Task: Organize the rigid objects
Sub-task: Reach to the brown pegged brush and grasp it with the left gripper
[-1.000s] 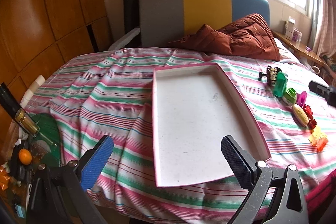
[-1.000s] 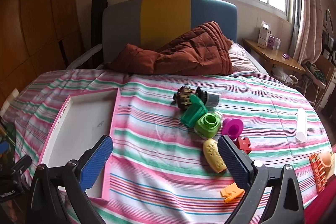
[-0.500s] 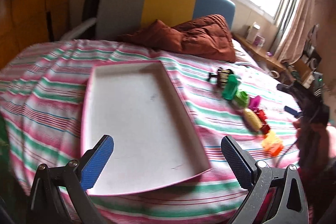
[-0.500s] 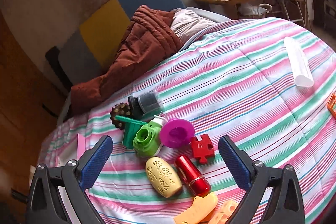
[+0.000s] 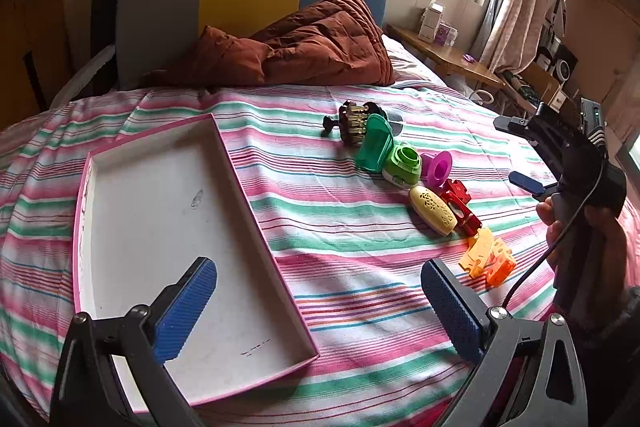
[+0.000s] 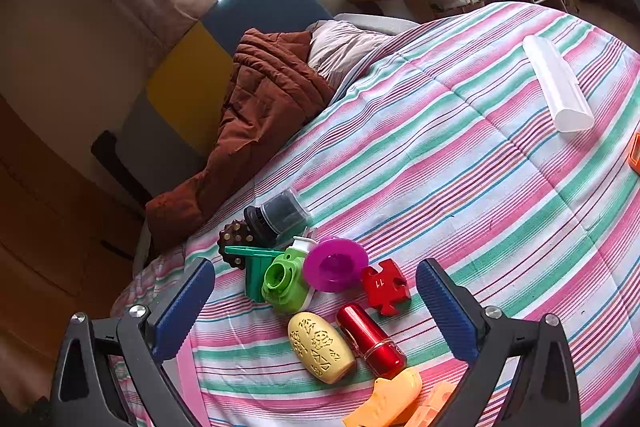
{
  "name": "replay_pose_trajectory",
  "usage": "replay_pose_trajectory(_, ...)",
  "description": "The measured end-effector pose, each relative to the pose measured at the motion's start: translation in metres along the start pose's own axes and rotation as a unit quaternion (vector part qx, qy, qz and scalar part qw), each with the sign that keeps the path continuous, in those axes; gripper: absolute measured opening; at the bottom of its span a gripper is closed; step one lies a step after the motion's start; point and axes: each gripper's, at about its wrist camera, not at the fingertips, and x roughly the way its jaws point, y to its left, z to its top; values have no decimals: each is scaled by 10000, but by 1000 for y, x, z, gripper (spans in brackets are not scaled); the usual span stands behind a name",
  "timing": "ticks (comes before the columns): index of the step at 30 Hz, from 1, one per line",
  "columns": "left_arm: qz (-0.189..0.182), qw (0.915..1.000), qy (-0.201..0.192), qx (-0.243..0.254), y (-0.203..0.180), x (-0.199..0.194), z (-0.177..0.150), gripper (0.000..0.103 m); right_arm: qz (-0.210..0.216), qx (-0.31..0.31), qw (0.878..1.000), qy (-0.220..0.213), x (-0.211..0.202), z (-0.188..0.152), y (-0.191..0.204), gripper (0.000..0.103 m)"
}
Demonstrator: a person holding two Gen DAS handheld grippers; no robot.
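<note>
While both claws hang spread and empty, the small toys lie in a row on the striped bed, right of the empty pink tray (image 5: 100, 163). Right claw (image 6: 316, 297) hovers over them; left claw (image 5: 320, 303) over the tray's near corner. Likely light, stiff plastic. Red cylinder (image 6: 370, 341) looks glossy, may slip: pinch across its middle. Yellow oval (image 6: 320, 347) is embossed, better grip. Red puzzle piece (image 6: 386, 285) reads "11".
</note>
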Motion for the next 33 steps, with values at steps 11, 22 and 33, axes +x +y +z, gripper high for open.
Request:
replay_pose_trajectory(11,-264,9986,416,-168,-2,65,64,103,302,376,9988,80,-2,1,-10,103)
replay_pose_trajectory(22,-63,9964,678,-508,2,150,132,103,452,-22,9987,229,1,-4,8,103)
replay_pose_trajectory(33,-286,9919,1167,-420,-17,229,167,76,742,235,9963,372,2,-5,2,103)
